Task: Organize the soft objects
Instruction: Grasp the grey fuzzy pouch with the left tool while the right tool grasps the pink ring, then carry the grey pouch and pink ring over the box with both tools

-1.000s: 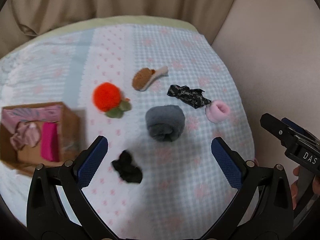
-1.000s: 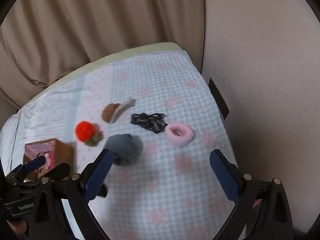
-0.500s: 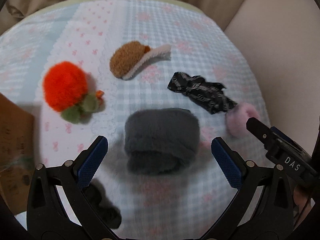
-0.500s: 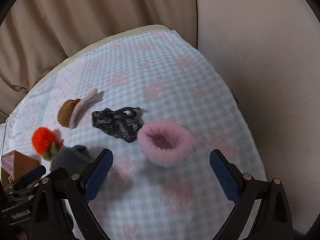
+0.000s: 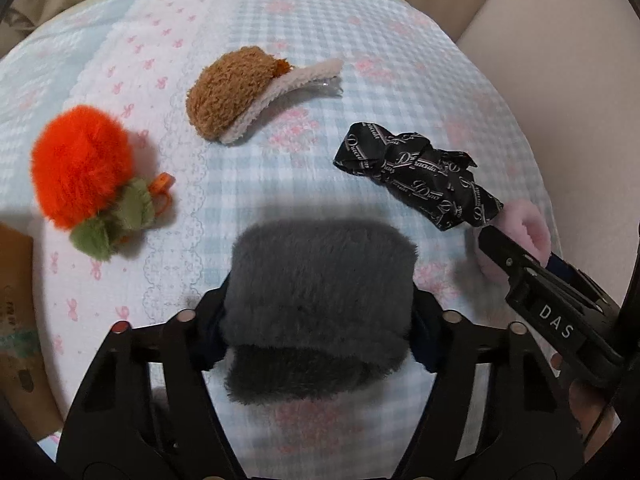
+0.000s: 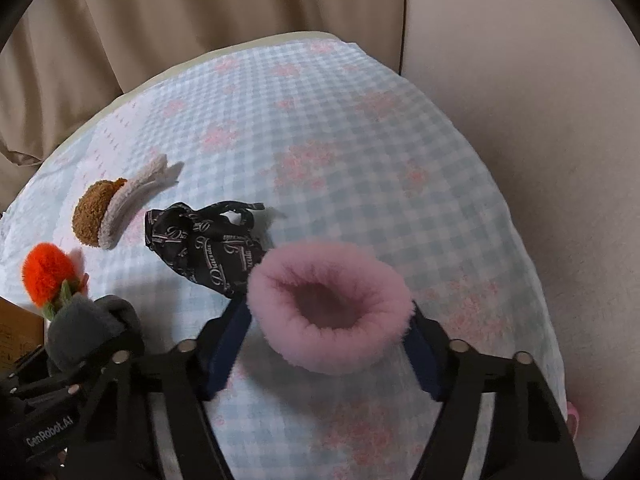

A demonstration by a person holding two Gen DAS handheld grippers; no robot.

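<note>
My left gripper (image 5: 318, 328) is shut on a grey fluffy scrunchie (image 5: 320, 304) on the checked cloth. My right gripper (image 6: 328, 344) is shut on a pink fluffy scrunchie (image 6: 328, 316); the pink scrunchie (image 5: 532, 232) also shows at the right in the left wrist view, partly behind the right gripper. The grey scrunchie (image 6: 86, 328) shows at the lower left of the right wrist view. Still on the cloth lie an orange pompom with green leaves (image 5: 84, 184), a brown and white plush hair clip (image 5: 240, 92) and a black printed fabric bow (image 5: 420, 176).
A cardboard box (image 5: 16, 320) stands at the left edge of the table. The table is covered by a blue checked cloth with pink flowers (image 6: 360, 128). A beige curtain (image 6: 200, 20) hangs behind and a wall (image 6: 540, 100) stands close on the right.
Both grippers moved down and forward to the cloth and closed: the left on the grey scrunchie, the right on the pink scrunchie. Both were open before.
</note>
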